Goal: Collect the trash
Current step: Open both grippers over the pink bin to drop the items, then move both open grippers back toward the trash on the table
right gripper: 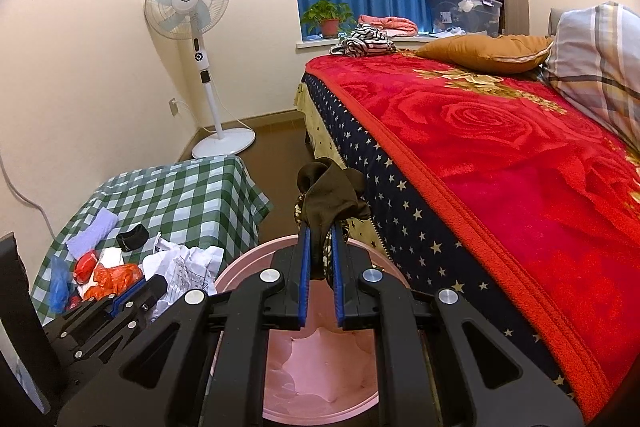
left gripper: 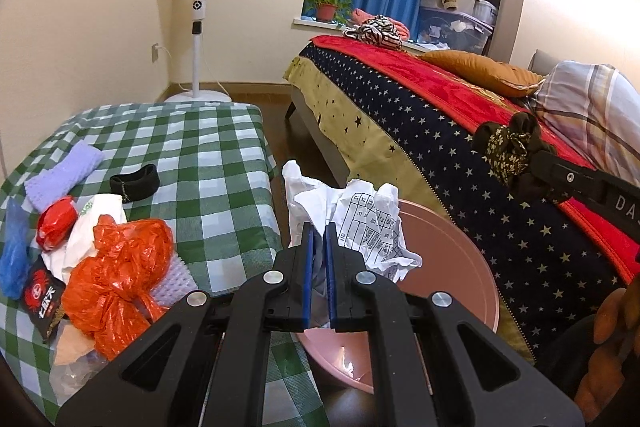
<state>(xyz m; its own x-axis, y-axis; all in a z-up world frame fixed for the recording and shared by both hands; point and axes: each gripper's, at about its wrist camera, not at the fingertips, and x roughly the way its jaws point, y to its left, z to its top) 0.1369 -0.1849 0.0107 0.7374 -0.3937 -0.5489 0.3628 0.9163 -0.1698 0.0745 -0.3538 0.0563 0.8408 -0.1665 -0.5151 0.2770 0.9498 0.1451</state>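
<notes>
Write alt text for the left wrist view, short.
The left gripper is shut on crumpled white paper over a pink basin beside a bed. To its left, a checked table holds an orange plastic bag and other litter; the right gripper grips dark cloth.

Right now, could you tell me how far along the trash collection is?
Early. The pink bin looks empty. In hand: left gripper shut on crumpled printed paper, right gripper shut on a dark floral cloth, both above the bin. Left: orange plastic bag, red wrapper and more on the checked tablecloth.
</notes>
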